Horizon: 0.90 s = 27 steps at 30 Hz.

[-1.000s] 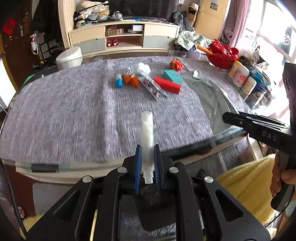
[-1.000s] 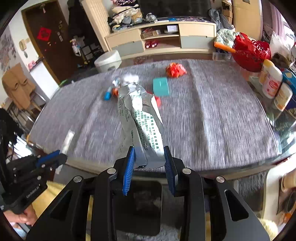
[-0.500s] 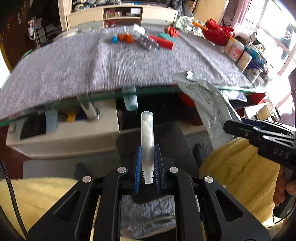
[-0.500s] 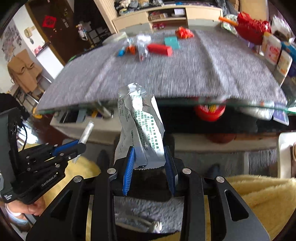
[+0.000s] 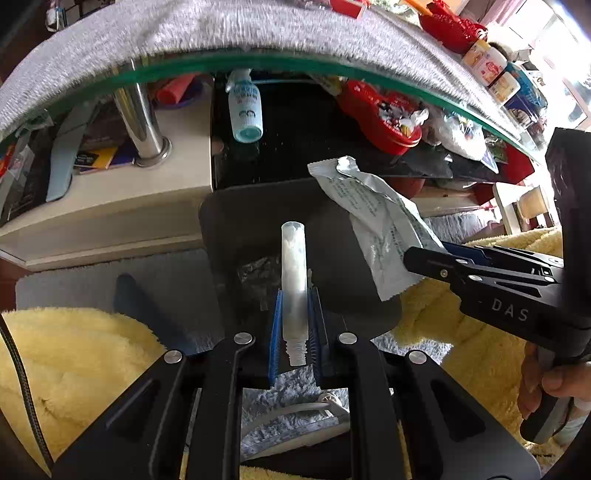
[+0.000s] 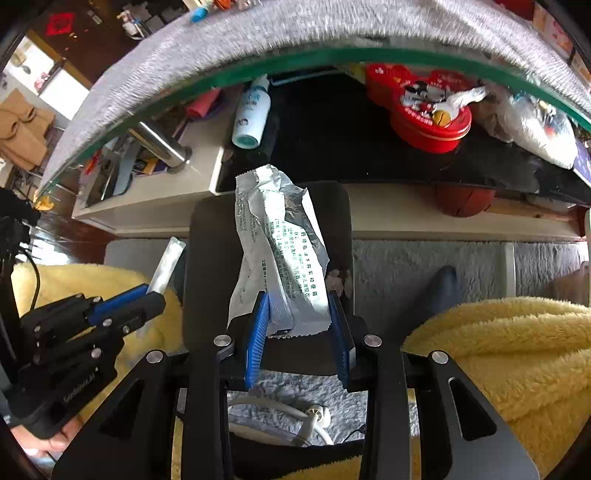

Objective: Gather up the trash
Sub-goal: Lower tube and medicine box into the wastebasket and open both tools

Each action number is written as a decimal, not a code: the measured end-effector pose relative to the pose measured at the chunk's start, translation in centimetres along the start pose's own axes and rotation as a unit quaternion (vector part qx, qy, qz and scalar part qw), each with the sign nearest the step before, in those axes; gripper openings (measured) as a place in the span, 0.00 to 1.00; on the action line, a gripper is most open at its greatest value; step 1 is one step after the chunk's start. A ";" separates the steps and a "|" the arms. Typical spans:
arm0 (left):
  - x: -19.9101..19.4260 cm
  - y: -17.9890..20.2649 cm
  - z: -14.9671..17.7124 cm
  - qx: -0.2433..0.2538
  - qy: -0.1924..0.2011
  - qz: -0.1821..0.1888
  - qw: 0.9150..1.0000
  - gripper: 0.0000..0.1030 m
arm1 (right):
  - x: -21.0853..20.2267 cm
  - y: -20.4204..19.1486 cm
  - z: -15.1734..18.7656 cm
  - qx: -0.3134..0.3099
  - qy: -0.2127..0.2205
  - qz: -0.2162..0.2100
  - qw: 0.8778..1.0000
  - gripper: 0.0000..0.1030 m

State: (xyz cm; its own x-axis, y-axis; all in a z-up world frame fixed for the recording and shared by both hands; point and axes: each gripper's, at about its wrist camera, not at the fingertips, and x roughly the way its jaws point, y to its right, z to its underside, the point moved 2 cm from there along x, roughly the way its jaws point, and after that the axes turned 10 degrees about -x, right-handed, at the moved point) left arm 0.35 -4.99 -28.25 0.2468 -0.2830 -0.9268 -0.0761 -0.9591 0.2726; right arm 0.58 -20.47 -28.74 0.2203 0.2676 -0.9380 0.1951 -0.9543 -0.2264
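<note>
Clear plastic tube (image 5: pixel 293 280) clamped near its threaded end between the blue fingers (image 5: pixel 275 325) of the left gripper (image 5: pixel 294 325), nearly closed around it, pointing up toward centre frame. Silver wrapper (image 6: pixel 280 258) pinched at its lower edge by the right gripper (image 6: pixel 297 332), fingers (image 6: pixel 256 339) partly closed on the crumpled foil, the rest standing up through mid frame.

A second ago both views looked level across the grey-covered surface (image 5: pixel 184 33); now that cloth and its glass edge arc along the top of each frame, with the shelf clutter beneath exposed: a pale bottle (image 5: pixel 243 110) upper centre, a red tin (image 6: pixel 421 110) upper right. Both tools lowered and tilted downward together, grips unchanged.

Directly behind each held item now: a dark bin (image 5: pixel 240 229) on the grey rug (image 6: pixel 406 266), between yellow fleece-clad knees (image 6: pixel 498 350), some crumpled scrap already visible inside in the left view. Tube lined up over the bin's opening; wrapper likewise in the right view.

Likely reading: carrying leg about finished, release into the bin next. More litter left on the surface, at the top edge of both frames, so only part of the collecting done.
</note>
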 end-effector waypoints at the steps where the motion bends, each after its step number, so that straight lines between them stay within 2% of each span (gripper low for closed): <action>1: 0.2 -0.1 0.0 -0.001 -0.003 -0.001 1.000 0.12 | 0.2 0.0 -0.1 0.001 -0.003 -0.004 1.000 0.33; 5: 1.0 -0.2 -0.1 -0.003 -0.011 -0.002 1.000 0.13 | 0.8 -0.1 -0.5 0.003 -0.007 -0.021 1.000 0.34; 7: 1.2 -0.3 -0.1 -0.004 -0.014 -0.003 1.000 0.17 | 0.7 -0.2 -0.7 0.003 -0.005 -0.020 1.000 0.39; 8: 1.2 -0.3 -0.2 -0.005 -0.015 -0.004 1.000 0.21 | 0.7 -0.1 -0.8 0.003 -0.003 -0.018 1.000 0.46; 10: 1.1 -0.5 -0.4 -0.008 -0.010 -0.006 1.000 0.37 | 0.3 0.0 -1.1 0.003 0.004 -0.012 1.000 0.53; 11: 1.0 -0.5 -0.5 -0.008 -0.007 -0.008 1.000 0.41 | 0.1 0.0 -1.3 0.002 0.007 -0.006 1.000 0.58; 13: 0.4 -0.7 -0.8 -0.009 0.004 -0.012 1.000 0.61 | -0.3 0.2 -1.6 0.001 0.016 0.007 1.000 0.69; 15: -0.1 -0.6 -1.2 -0.008 0.015 -0.017 1.000 0.72 | -0.6 0.5 -2.0 0.003 0.024 0.012 1.000 0.81; 16: -0.4 -0.7 -1.4 -0.009 0.019 -0.018 1.000 0.78 | -0.8 0.6 -2.1 0.002 0.026 0.013 1.000 0.83; 18: -0.7 -0.7 -1.8 -0.010 0.024 -0.021 0.999 0.84 | -1.0 0.8 -2.4 0.001 0.029 0.012 1.000 0.86; 23: -1.5 -0.7 -2.6 -0.004 0.036 -0.032 0.999 0.88 | -1.9 1.5 -3.0 0.013 0.036 0.012 0.999 0.86; 27: -2.9 -0.6 -3.6 0.002 0.054 -0.042 0.998 0.90 | -4.0 1.9 -4.3 0.015 0.059 0.022 0.998 0.86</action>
State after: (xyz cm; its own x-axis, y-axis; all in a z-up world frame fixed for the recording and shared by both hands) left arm 3.18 -3.58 -24.80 0.3554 -0.1998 -0.9131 -0.0543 -0.9796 0.1933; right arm 4.19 -22.77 -24.33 0.3397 0.2381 -0.9099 0.1546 -0.9684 -0.1957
